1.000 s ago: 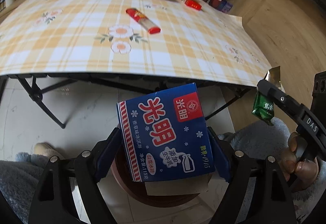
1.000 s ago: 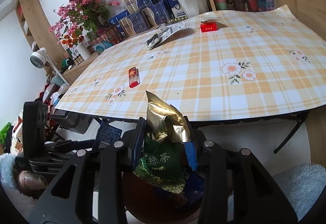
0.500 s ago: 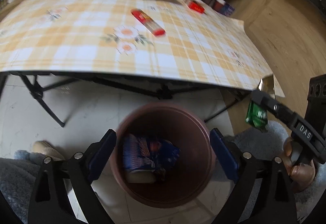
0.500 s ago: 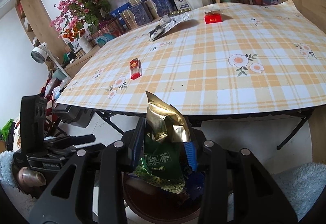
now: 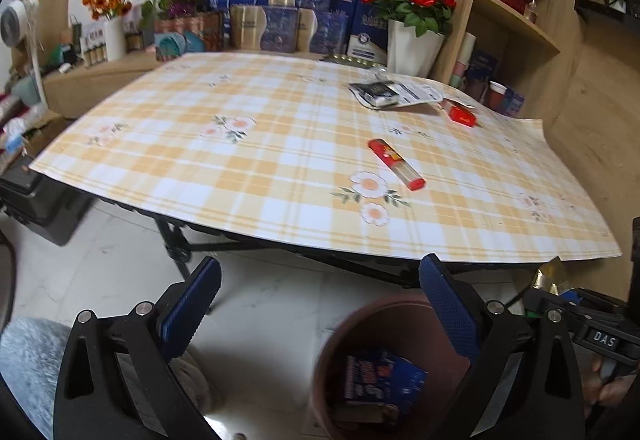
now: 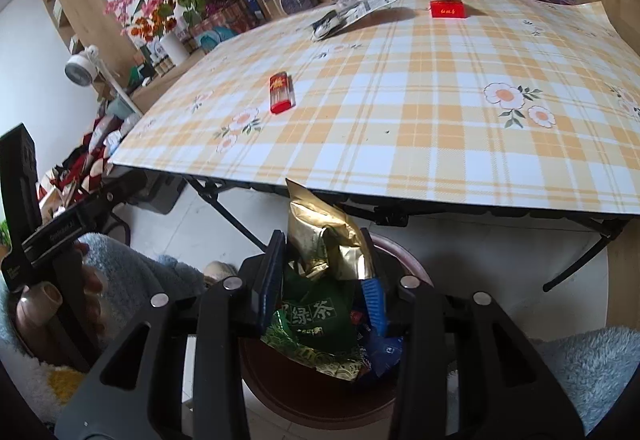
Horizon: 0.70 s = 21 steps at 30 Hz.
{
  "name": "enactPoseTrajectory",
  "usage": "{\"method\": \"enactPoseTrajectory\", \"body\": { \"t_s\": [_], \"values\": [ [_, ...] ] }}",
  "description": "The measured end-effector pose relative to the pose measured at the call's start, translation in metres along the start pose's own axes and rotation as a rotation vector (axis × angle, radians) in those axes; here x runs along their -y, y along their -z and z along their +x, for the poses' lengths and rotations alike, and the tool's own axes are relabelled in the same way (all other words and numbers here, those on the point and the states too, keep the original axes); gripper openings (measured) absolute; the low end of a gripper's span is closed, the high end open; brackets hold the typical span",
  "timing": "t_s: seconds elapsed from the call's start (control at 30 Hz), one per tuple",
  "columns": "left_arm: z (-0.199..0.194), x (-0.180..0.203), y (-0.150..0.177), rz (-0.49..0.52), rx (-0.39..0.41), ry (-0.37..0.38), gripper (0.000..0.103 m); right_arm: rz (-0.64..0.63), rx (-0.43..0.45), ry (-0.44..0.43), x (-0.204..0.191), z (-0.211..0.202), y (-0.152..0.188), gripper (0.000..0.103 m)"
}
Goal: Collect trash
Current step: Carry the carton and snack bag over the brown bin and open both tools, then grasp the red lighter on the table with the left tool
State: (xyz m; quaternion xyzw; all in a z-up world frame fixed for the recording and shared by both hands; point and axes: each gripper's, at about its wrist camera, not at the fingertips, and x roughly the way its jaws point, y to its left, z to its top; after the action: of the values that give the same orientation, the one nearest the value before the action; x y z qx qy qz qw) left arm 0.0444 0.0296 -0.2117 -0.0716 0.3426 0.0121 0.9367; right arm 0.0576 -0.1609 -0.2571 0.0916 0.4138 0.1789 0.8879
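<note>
A brown round bin stands on the floor in front of the table, with a blue carton lying inside. My left gripper is open and empty above the bin's left side. My right gripper is shut on a green and gold tea bag and holds it over the bin. On the checked tablecloth lie a red lighter, a small red box and a silver wrapper. The lighter and the red box also show in the right wrist view.
Flower pots, tins and boxes line the back of the table. A wooden shelf unit stands at the right. Black folding table legs run under the near edge. A black case sits on the floor at the left.
My left gripper let go of the blue carton, which fell into the bin. The left gripper then tilted up and left toward the table. The right gripper still holds the tea bag.
</note>
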Motion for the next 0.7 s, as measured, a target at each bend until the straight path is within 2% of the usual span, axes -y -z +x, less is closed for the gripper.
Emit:
{"method": "enactPoseTrajectory", "body": {
  "t_s": [0.33, 0.37, 0.43, 0.47, 0.53, 0.6, 0.7],
  "values": [
    [0.0023, -0.0014, 0.0022, 0.030, -0.007, -0.022, 0.097, -0.023, -0.034, 0.023, -0.0039, 0.0068, 0.0017, 0.042],
    [0.0026, -0.0015, 0.0025, 0.029, -0.009, -0.023, 0.097, -0.022, -0.035, 0.026, -0.0037, 0.0070, 0.0015, 0.045],
    [0.0032, -0.0023, 0.0027, 0.028, -0.012, -0.026, 0.097, -0.021, -0.033, 0.036, -0.0037, 0.0071, 0.0010, 0.062],
    [0.0036, -0.0020, 0.0028, 0.028, -0.013, -0.027, 0.097, -0.022, -0.030, 0.042, -0.0038, 0.0066, 0.0009, 0.067],
    [0.0041, -0.0022, 0.0034, 0.028, -0.017, -0.029, 0.097, -0.025, -0.026, 0.059, -0.0046, 0.0063, 0.0007, 0.085],
    [0.0047, -0.0018, 0.0039, 0.032, -0.020, -0.035, 0.097, -0.030, -0.022, 0.070, -0.0055, 0.0056, 0.0006, 0.092],
    [0.0046, -0.0005, 0.0042, 0.042, -0.016, -0.039, 0.097, -0.035, -0.024, 0.079, -0.0063, 0.0064, 0.0005, 0.097]
  ]
}}
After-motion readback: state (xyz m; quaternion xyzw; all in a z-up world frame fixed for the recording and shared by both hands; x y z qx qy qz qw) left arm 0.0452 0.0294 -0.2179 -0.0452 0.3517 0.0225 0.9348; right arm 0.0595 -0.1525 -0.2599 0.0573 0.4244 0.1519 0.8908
